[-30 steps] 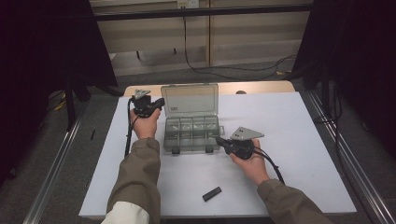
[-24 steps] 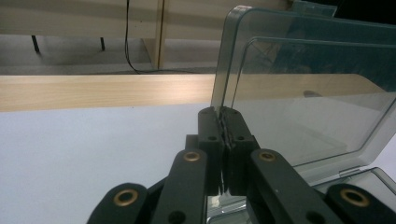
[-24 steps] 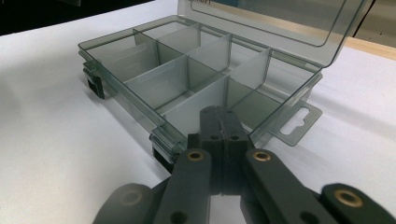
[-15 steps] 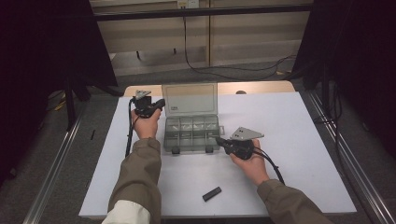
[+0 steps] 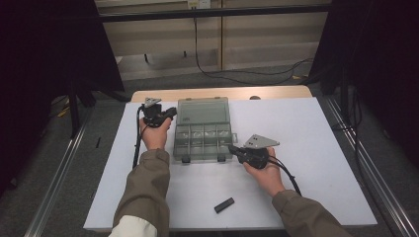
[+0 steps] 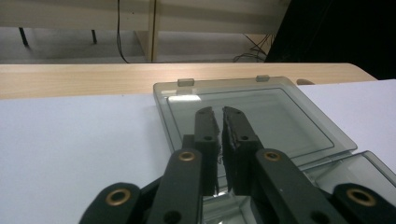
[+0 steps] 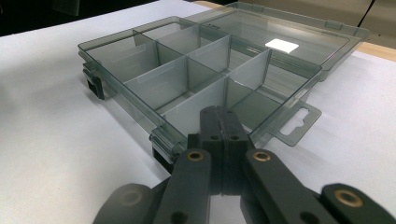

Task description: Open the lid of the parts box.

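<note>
A clear grey compartment box (image 5: 202, 158) lies open on the white table, its lid (image 5: 202, 111) folded back flat. My left gripper (image 5: 173, 112) hovers at the lid's left edge (image 6: 280, 116). Its jaws have just been opening and stand a narrow gap apart, with nothing between them (image 6: 219, 112). My right gripper (image 5: 231, 148) is shut with nothing in it. Its tips (image 7: 219, 112) rest against the front right corner of the box (image 7: 187, 74), by a latch. The compartments look empty.
A small black bar (image 5: 224, 205) lies near the table's front edge, between my forearms. A wooden tabletop strip (image 5: 217, 93) runs behind the white sheet. Cables cross the floor beyond, and metal rails flank the table.
The lid stood higher and more tilted before; now it lies lower and flat behind the base. Both hands have kept their places.
</note>
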{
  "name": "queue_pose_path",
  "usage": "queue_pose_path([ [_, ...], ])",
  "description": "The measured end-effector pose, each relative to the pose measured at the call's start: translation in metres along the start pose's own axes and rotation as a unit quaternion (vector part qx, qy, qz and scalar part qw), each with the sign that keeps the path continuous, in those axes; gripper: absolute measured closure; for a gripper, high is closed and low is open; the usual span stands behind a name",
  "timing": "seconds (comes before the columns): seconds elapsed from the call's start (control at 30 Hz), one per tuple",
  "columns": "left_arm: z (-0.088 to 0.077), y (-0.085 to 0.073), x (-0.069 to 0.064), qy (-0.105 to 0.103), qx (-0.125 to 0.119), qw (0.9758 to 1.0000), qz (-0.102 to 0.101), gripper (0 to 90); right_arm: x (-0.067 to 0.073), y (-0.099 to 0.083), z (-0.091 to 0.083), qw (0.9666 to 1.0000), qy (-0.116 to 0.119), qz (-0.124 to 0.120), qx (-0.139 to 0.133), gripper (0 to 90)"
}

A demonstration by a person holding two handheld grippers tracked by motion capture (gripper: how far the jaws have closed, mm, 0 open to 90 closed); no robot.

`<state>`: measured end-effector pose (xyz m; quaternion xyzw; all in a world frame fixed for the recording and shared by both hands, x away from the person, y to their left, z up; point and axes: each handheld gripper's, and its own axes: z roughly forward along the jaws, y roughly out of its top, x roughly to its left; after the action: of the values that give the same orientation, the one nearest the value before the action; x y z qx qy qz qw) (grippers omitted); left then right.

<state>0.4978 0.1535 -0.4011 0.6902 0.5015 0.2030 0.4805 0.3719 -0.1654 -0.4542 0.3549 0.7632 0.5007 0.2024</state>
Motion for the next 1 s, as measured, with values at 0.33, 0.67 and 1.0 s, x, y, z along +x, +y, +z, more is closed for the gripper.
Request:
queue_pose_path([
  [0.33,-0.012,-0.01,-0.008,-0.011,-0.001,0.9999,0.004,68.6,-0.001,-0.001,0.0,1.0,0.002,-0.006,-0.005,90.0],
  [0.67,-0.028,-0.022,-0.016,-0.035,-0.002,0.9993,0.011,50.6,0.0,0.0,-0.003,0.9998,0.006,-0.002,-0.018,79.5],
  [1.0,-0.047,-0.036,-0.024,-0.06,0.0,0.9979,0.024,37.9,-0.003,0.001,-0.015,0.9983,0.023,0.023,-0.048,56.3],
])
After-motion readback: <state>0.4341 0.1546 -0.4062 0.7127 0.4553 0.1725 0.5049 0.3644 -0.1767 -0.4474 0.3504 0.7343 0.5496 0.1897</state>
